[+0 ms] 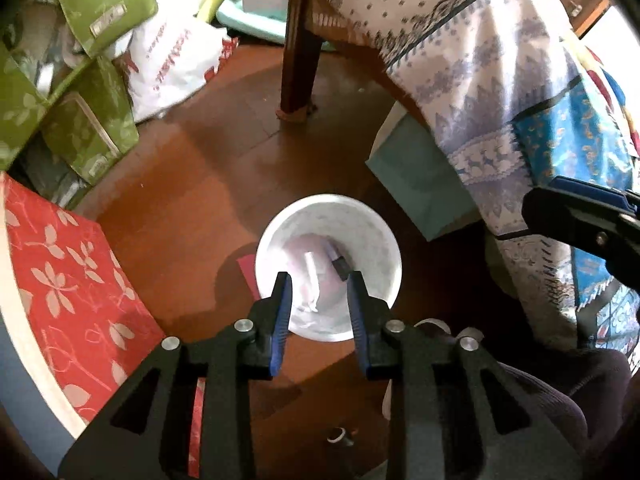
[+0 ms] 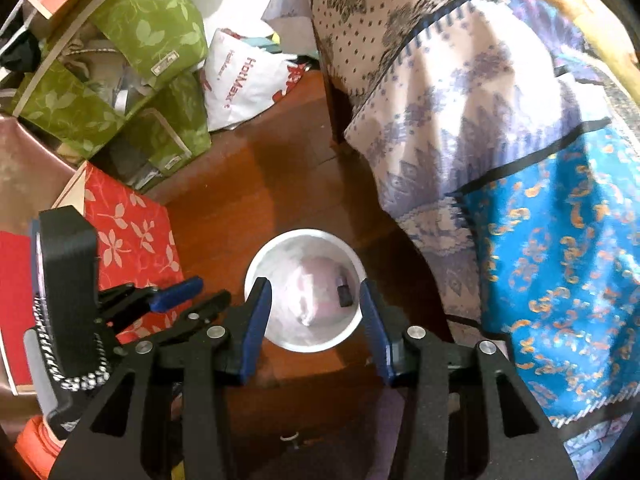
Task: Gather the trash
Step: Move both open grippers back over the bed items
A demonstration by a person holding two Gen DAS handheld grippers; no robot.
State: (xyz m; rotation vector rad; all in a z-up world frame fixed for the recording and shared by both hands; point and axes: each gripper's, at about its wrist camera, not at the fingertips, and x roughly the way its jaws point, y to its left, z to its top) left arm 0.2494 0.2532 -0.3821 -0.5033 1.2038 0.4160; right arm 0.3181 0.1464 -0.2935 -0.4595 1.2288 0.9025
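Below the left gripper [image 1: 320,276], seen from its own camera: a white bin [image 1: 328,266] stands on the brown wooden floor [image 1: 208,168], directly under the blue-padded fingers. Jaws apart, nothing between the pads. Inside the bin, pale crumpled trash [image 1: 310,276] and a small dark piece [image 1: 340,266] near the far-right fingertip. Ahead of the gripper, a wooden table leg [image 1: 298,60]; a patterned cloth [image 1: 480,80] hangs to its right. Red leaf-print box [image 1: 68,280] to its left, green leaf-print boxes [image 1: 92,120] ahead-left.

Right wrist view: right gripper [image 2: 316,292] points down over the same bin [image 2: 306,344], fingers straddling the rim's width from above, jaws spread, empty. Dark piece [image 2: 344,294] sits close to the right finger. Left gripper [image 2: 176,296] hangs just to the left, over the red box [image 2: 128,240]. White printed plastic bag [image 2: 240,84] lies ahead.
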